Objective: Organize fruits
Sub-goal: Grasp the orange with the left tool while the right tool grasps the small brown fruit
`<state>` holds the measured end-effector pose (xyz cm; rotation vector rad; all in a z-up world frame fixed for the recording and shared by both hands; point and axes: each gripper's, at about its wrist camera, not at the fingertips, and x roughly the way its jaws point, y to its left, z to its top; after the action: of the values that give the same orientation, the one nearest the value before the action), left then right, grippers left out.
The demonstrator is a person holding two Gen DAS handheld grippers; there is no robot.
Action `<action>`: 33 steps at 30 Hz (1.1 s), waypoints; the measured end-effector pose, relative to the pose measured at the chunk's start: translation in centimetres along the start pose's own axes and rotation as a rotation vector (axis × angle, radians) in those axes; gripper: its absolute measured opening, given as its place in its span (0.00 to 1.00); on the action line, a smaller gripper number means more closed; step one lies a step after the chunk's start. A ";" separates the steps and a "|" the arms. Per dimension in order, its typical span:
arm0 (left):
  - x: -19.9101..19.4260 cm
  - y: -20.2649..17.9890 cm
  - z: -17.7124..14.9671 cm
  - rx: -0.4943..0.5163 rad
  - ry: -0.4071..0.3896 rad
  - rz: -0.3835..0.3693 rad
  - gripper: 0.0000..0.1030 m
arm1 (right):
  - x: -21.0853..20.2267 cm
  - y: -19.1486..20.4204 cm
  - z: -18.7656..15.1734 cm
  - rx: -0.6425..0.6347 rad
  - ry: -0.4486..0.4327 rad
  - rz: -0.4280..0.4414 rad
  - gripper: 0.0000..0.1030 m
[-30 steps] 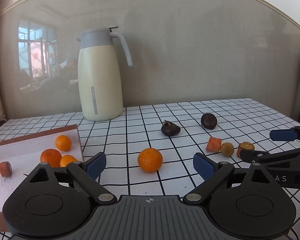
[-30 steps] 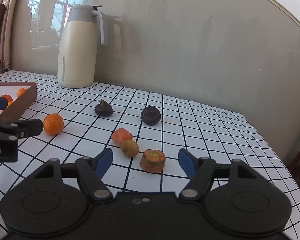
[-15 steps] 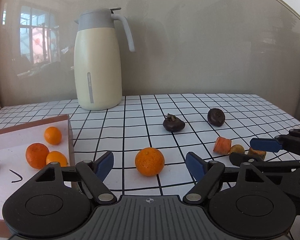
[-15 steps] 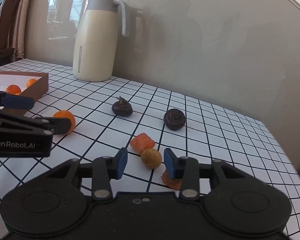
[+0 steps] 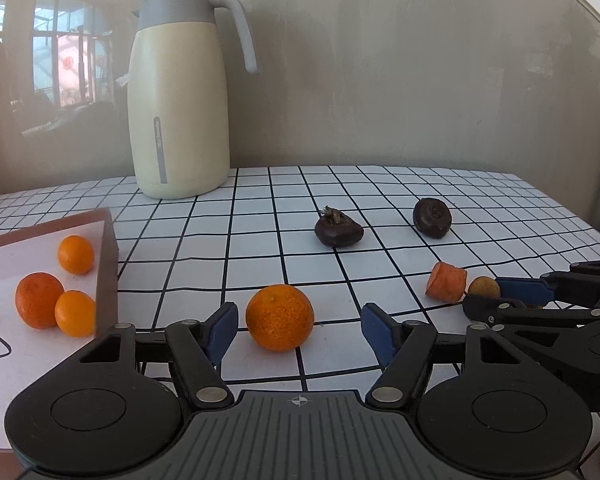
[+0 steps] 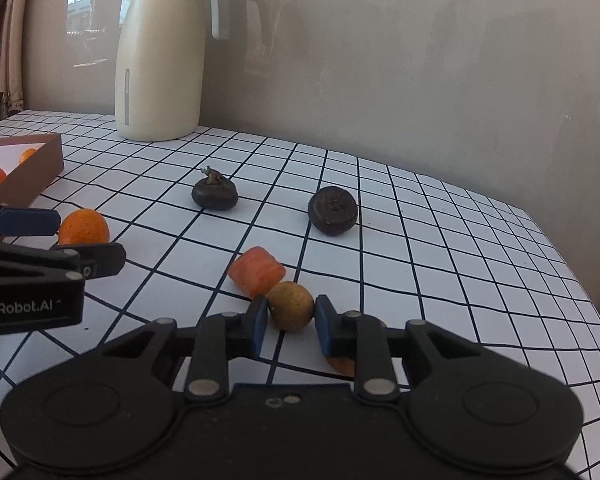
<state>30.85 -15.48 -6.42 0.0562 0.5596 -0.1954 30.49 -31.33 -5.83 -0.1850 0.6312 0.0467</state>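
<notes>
1. The left gripper (image 5: 296, 330) was seen spread wide and holding nothing, its blue pads (image 5: 220, 330) on either side of a mandarin (image 5: 279, 317) lying straight ahead on the grid-patterned tablecloth (image 5: 260, 216).
2. The mandarin was placed just beyond the pad tips and slightly toward the left one; being nearly round, it showed no long axis that could be told.
3. The right gripper (image 6: 291, 322) was seen narrowed around a small tan-yellow round fruit (image 6: 291, 305), possibly a longan; the pads (image 6: 260, 324) stood at its flanks, and whether they were actually pressing it could not be told.
4. A cut carrot piece (image 6: 257, 271) was seen touching the tan fruit on its far left side, and another orange piece (image 6: 342, 365) was largely hidden under the right finger.
5. A closing grip was judged likely to nudge the neighbouring carrot piece.
6. Two dark brown water chestnuts (image 6: 214, 194) were seen farther back, well apart, one carrying a dry tuft.
7. The mandarin's skin was seen as pebbled and matt; the tan fruit looked smooth and firm.
8. A shallow brown-walled box (image 5: 110, 256) to the left was seen holding three mandarins (image 5: 39, 300); it lay nearer the left gripper.
9. A cream thermal jug (image 5: 180, 92) stood at the wall.
</notes>
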 end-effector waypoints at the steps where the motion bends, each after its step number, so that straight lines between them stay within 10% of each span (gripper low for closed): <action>1: 0.2 0.0 0.0 -0.001 0.008 0.000 0.67 | 0.1 -0.1 0.0 0.004 0.001 0.005 0.17; 12: 1.7 0.4 0.4 -0.038 0.064 0.013 0.36 | 0.3 -0.4 0.2 0.017 0.002 0.013 0.16; 33: -6.3 0.6 0.2 0.051 -0.066 -0.035 0.37 | -5.8 0.6 0.6 0.021 -0.098 -0.022 0.16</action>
<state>25.86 -13.87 -2.88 0.0892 0.4901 -0.2445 26.08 -30.53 -2.04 -0.1686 0.5318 0.0281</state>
